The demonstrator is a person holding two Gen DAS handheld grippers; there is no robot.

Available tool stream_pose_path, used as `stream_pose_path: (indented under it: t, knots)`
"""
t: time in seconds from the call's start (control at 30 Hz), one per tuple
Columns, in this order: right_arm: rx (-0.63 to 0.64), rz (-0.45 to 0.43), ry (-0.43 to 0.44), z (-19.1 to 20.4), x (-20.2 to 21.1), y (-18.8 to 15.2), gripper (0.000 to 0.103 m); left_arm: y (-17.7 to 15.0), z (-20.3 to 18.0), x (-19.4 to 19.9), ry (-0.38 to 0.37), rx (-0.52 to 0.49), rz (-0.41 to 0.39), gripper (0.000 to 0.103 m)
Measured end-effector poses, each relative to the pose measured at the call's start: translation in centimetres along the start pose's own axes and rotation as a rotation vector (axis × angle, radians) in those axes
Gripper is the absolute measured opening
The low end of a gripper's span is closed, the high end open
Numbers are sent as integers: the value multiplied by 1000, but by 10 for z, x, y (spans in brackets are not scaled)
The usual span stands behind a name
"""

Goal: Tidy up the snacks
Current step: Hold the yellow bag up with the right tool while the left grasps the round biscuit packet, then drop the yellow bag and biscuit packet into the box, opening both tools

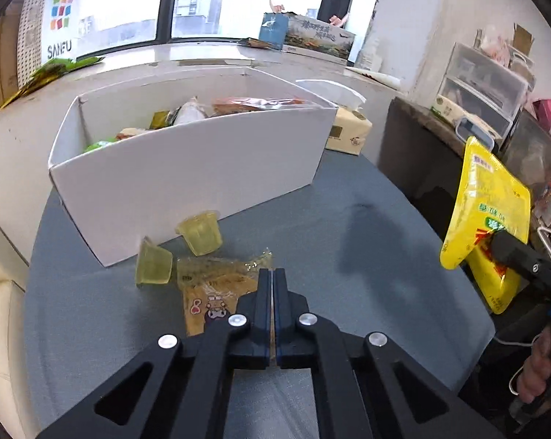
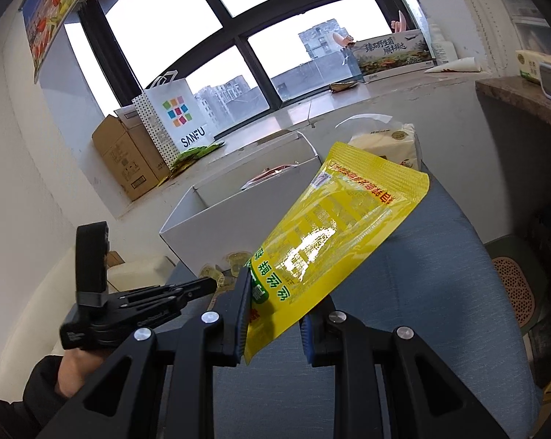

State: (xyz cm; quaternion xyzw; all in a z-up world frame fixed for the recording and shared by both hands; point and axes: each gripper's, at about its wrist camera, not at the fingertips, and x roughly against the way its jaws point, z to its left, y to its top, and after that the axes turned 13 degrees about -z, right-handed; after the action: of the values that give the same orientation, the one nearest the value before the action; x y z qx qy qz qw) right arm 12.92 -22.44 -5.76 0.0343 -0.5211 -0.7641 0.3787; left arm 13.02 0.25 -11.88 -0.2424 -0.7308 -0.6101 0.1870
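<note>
White cardboard box [image 1: 187, 161] w/ snacks inside sits ahead of left gripper [image 1: 272, 280] on grey bench [image 1: 348, 274]. Two yellow jelly cups [image 1: 198, 232] lie just ahead-left of its jaws, which are pressed together, tips over a clear snack packet [image 1: 216, 289]. Further right, right gripper [image 2: 275, 307] has jaws pinching the yellow pouch [image 2: 330, 234] at its lower end, lifted clear of bench, rest angled up beyond jaws toward box.

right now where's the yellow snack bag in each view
Left wrist: yellow snack bag at the right edge, held upright off the table by the right gripper.
Right wrist: centre, rising diagonally from between the fingers.
Shared landmark: the white box, left of the bag in both.
</note>
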Motion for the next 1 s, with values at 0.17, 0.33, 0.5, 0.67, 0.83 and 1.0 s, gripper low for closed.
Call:
stream_pose_path:
  t: [0.17, 0.33, 0.5, 0.67, 0.83, 1.0]
  knots:
    - [13, 10, 3, 3, -2, -3, 25, -8, 2, -18, 106, -6, 32, 103]
    - [2, 7, -5, -2, 0, -3, 25, -15, -1, -46, 125, -29, 92, 103]
    - [-5, 2, -12, -6, 2, -3, 25, -21, -3, -73, 155, -45, 140, 103]
    - [-11, 4, -11, -8, 3, -4, 25, -28, -1, -81, 160, -63, 131, 85]
    - [-14, 10, -10, -8, 2, -5, 25, -23, 9, -55, 90, 4, 70, 75]
    - [0, 18, -4, -5, -2, -6, 25, -1, 16, -8, 41, 41, -58, 75]
